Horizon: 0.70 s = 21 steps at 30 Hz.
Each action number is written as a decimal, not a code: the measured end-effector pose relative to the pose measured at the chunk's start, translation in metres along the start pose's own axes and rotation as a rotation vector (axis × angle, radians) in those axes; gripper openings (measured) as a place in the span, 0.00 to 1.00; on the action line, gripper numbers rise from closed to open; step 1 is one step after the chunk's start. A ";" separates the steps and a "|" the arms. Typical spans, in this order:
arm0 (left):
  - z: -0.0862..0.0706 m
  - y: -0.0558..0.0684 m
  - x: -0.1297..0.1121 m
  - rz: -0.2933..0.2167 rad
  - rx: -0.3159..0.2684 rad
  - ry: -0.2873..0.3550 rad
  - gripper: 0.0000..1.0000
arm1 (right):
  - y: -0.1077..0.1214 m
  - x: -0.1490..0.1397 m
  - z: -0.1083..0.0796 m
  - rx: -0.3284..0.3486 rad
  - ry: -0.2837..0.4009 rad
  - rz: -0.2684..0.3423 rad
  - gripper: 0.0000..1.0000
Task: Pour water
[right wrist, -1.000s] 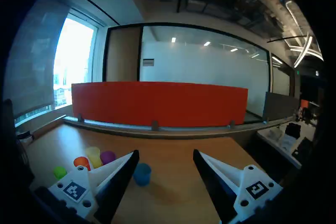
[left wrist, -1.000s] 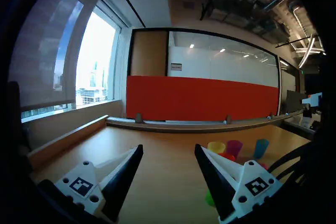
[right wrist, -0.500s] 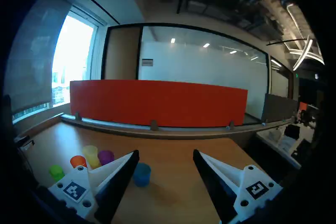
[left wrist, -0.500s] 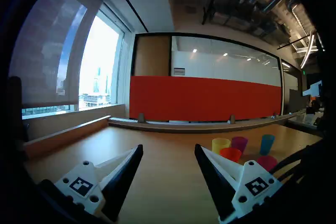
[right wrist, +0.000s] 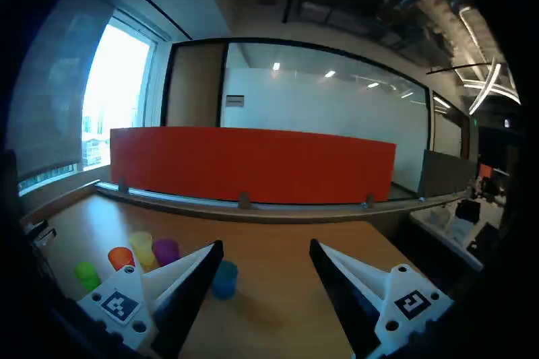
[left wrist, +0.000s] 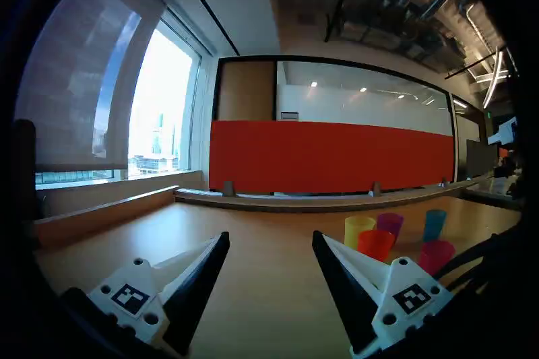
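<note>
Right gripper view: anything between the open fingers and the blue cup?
Nothing. In the right gripper view the blue cup stands on bare table just beyond the right gripper; the edge of its image-left finger overlaps the cup.

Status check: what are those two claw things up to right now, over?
Left gripper open, holding nothing. Right gripper open, holding nothing. Coloured cups grouped on the desk, untouched. Nothing between right gripper and blue cup.
</note>
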State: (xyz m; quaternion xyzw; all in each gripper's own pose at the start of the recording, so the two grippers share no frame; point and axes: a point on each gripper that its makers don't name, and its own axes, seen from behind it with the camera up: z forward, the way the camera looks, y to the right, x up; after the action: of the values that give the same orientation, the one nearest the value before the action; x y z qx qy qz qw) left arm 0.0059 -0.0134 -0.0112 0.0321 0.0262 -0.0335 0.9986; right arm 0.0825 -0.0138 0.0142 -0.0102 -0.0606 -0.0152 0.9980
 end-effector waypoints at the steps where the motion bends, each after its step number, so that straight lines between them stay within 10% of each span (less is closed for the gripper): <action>1: 0.000 0.000 -0.001 0.003 0.000 0.001 0.91 | 0.001 0.000 0.000 0.000 0.000 -0.001 1.00; 21: 0.005 0.000 -0.016 0.036 0.009 -0.028 0.91 | 0.003 0.000 0.002 0.011 0.009 0.003 1.00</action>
State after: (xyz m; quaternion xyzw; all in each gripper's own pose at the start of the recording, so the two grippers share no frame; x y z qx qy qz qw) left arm -0.0101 -0.0127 -0.0051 0.0363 0.0112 -0.0161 0.9991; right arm 0.0828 -0.0112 0.0165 -0.0048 -0.0561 -0.0136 0.9983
